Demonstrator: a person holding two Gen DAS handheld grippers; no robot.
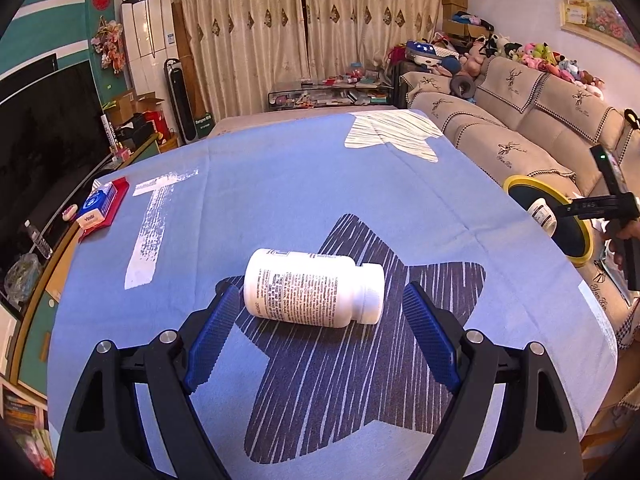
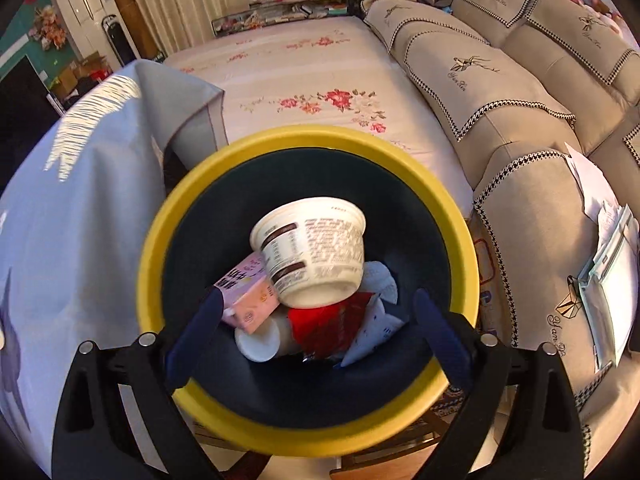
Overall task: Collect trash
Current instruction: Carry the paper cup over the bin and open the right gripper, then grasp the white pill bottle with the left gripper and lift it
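Note:
A white pill bottle lies on its side on the blue cloth-covered table, cap to the right. My left gripper is open, its blue pads on either side of the bottle, not touching it. My right gripper is open and empty above a yellow-rimmed dark bin. In the bin lie a cream paper cup, a pink carton, a red wrapper and white paper. The bin and right gripper also show at the right in the left wrist view.
A red tray with a blue wipes pack sits at the table's left edge. A beige sofa runs along the right. A flowered mattress lies beyond the bin. A TV stands at left.

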